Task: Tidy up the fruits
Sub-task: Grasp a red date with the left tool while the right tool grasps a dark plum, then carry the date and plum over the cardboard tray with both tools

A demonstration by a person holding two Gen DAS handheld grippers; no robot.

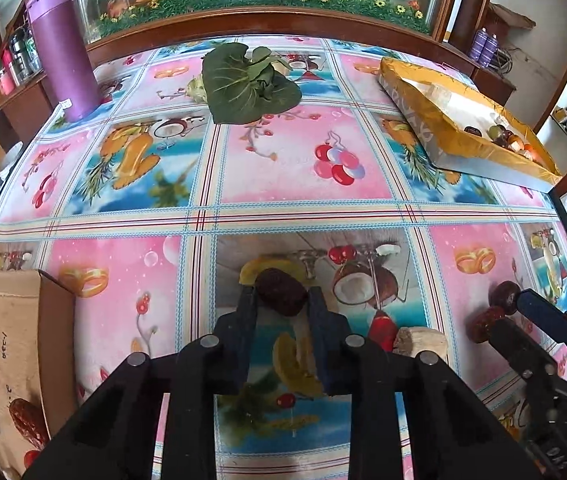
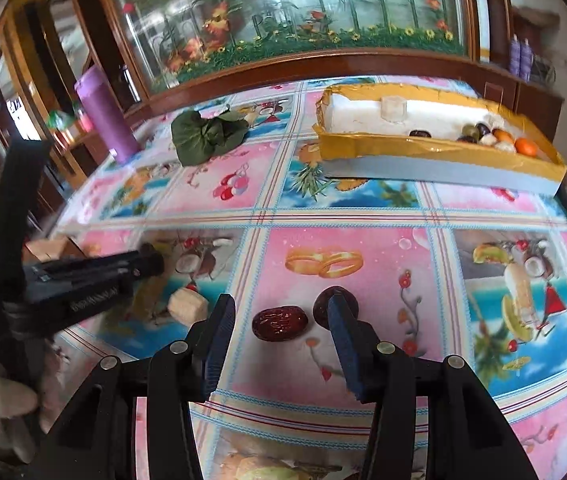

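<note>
My left gripper [image 1: 282,294] is shut on a dark red date [image 1: 281,291] just above the patterned tablecloth. My right gripper [image 2: 281,318] is open, its fingers either side of a red date [image 2: 279,323] lying on the cloth; a second date [image 2: 325,306] sits against its right finger. In the left wrist view the right gripper [image 1: 523,316] shows at the right edge by these two dates [image 1: 487,322]. A pale cut fruit chunk [image 1: 421,342] lies between the grippers and also shows in the right wrist view [image 2: 188,306].
A brown cardboard box [image 1: 11,344] at the left front holds a date and other pieces. A gold-edged foam tray [image 2: 435,148] with several fruits stands at the back right. A leafy green vegetable [image 1: 243,84] and a purple tumbler [image 1: 63,48] stand at the back.
</note>
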